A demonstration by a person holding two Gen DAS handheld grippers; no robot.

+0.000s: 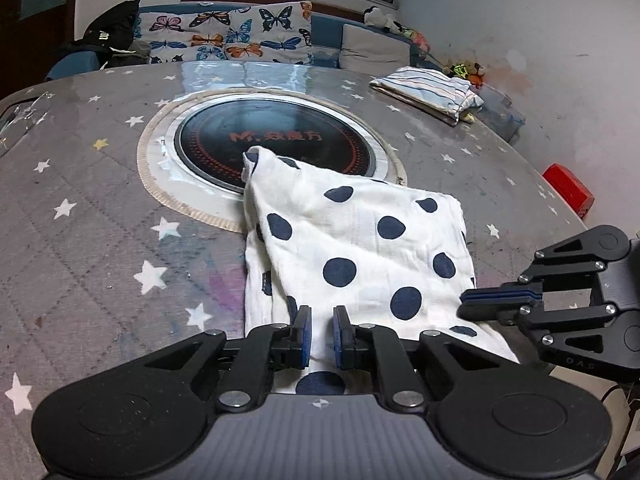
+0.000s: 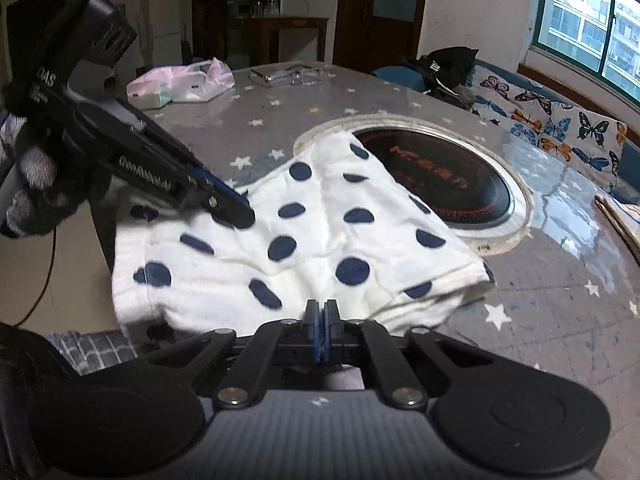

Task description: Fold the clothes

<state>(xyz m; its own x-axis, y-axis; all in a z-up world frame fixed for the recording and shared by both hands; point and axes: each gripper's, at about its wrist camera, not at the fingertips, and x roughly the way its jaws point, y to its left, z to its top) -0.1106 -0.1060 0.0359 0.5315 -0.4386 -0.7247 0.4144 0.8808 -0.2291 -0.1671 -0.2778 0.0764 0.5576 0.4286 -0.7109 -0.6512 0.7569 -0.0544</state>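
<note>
A white garment with navy polka dots (image 1: 360, 248) is spread on the star-patterned desk (image 1: 100, 208), its far corner lapping over the round black cooktop inset (image 1: 276, 140) and its near hem hanging at the desk edge. The left gripper (image 1: 322, 332) is held over that near hem with the fingers only narrowly apart; cloth is seen running between them and appears to be pinched. The right gripper (image 2: 321, 320) is shown with its fingers pressed fully together at the near edge of the garment; whether a thin fold is caught there cannot be told. The garment's long axis runs away from both grippers toward the cooktop, so a fold would likely be carried forward along it. A striped folded cloth (image 1: 428, 90) is left at the far right.
</note>
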